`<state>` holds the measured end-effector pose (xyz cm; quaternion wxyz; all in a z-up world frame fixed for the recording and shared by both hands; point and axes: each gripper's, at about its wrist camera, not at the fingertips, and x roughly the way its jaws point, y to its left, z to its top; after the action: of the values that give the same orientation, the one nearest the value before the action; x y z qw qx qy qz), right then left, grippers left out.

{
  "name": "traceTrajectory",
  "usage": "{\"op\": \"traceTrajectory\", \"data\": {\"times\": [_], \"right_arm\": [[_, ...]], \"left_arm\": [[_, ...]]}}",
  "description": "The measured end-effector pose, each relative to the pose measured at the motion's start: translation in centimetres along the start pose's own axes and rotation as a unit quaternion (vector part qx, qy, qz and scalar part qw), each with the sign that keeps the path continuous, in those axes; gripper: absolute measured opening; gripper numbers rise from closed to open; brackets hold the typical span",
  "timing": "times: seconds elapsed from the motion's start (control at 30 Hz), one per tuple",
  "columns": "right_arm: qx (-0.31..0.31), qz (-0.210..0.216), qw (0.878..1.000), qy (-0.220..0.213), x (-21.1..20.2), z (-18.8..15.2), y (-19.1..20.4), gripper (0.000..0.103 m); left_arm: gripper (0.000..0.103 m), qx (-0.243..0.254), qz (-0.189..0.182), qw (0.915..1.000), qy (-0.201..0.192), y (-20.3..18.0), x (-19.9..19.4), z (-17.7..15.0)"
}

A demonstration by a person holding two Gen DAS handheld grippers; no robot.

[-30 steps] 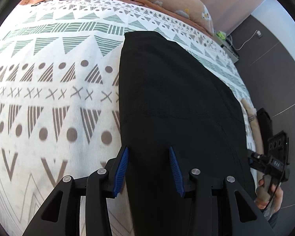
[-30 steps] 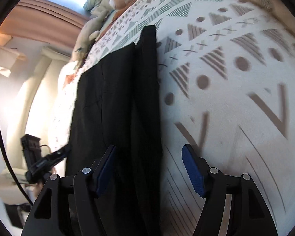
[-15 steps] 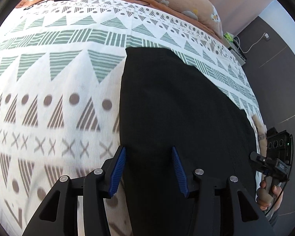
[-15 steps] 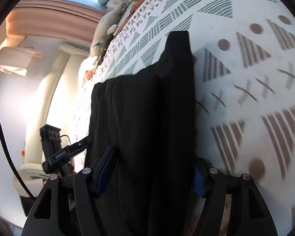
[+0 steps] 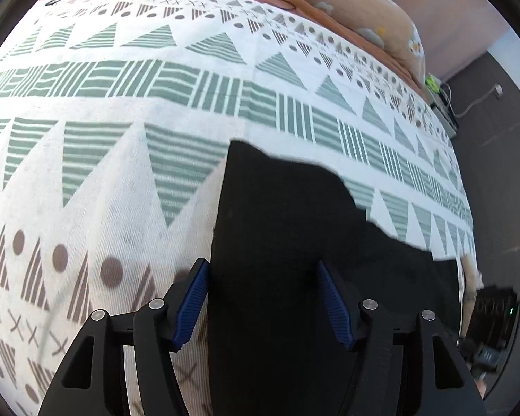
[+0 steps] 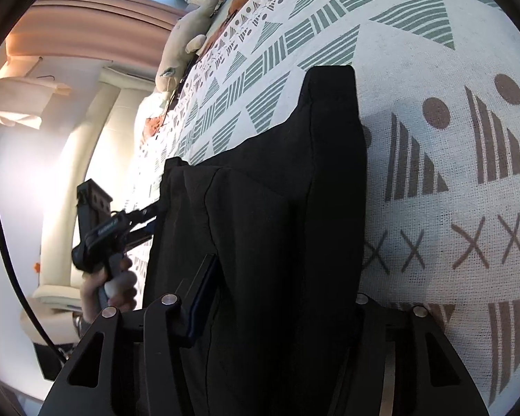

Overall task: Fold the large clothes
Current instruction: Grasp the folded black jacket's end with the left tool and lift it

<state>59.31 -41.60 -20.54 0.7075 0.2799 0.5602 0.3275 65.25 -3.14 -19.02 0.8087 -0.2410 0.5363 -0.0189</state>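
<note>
black garment [image 6: 277,208] | bedspread [image 5: 121,173] | left gripper [image 6: 152,220] label blurred, unreadable

Black garment [image 5: 294,242], plain, between blue ribbed pads [image 5: 190,308] on the black left gripper [image 5: 263,305]. Beneath and beyond it, white bedspread [image 5: 121,145] with green striped triangles, brown dots, crosses. Farther ahead, tan pillow [image 5: 364,10], white-flecked. Beyond the right gripper [image 6: 277,294], beige plush toy [image 6: 187,41].

The black garment [image 6: 287,208] hides the right gripper's [image 6: 280,298] far pad.
</note>
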Motion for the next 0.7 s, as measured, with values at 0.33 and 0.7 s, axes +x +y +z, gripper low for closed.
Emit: {"op": "traceTrajectory", "data": {"times": [0.33, 0.7], "right_arm": [[0.008, -0.001, 1.0, 0.007, 0.0, 0.2, -0.3, 0.05], [0.009, 0.009, 1.0, 0.007, 0.1, -0.7, 0.2, 0.033]], "left_arm": [[0.065, -0.003, 0.007, 0.9998, 0.021, -0.2, 0.5, 1.1], [0.056, -0.011, -0.024, 0.9995, 0.016, 0.6, -1.4, -2.7]]}}
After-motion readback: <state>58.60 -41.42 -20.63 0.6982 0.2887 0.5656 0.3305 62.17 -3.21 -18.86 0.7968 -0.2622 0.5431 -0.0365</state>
